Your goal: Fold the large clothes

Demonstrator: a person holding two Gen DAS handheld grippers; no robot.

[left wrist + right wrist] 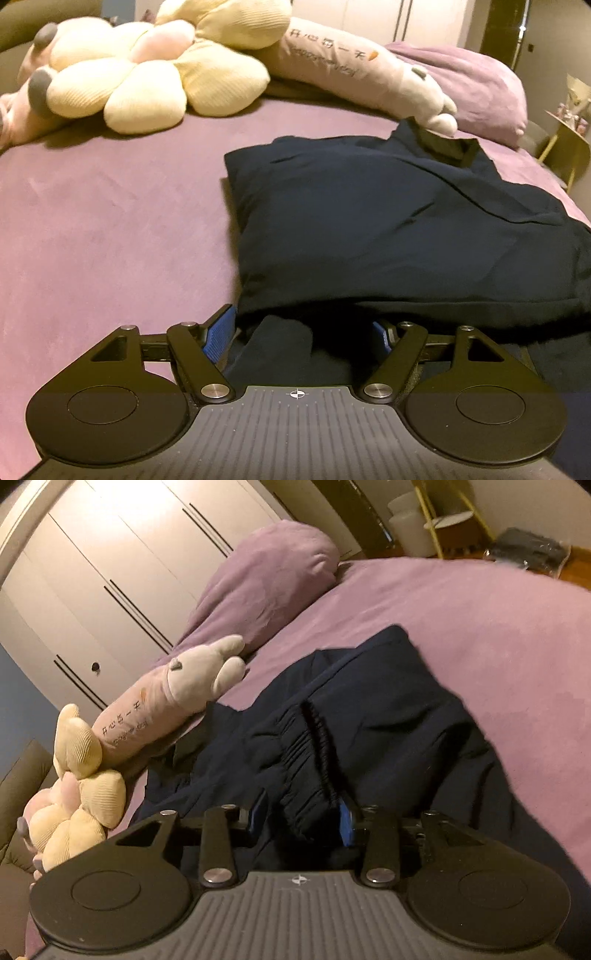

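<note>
left tool [306, 328] wide apart | right tool [303, 818] straddling navy trousers [369, 731] (elastic waistband)

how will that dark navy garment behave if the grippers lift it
The navy garment will likely drape and sag, since it already lies in soft creases. Its gathered elastic band may bunch in the right gripper. Probably light.

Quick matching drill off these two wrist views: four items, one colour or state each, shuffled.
Items:
1. flower cushion
2. long plush
3. dark garment
4. pillow

Descriptions:
A. navy, partly folded on the bed
B. purple, by the wardrobe
C. cream petals, pink centre
D. pink with printed lettering

Pairs: 1-C, 2-D, 3-A, 4-B
</note>
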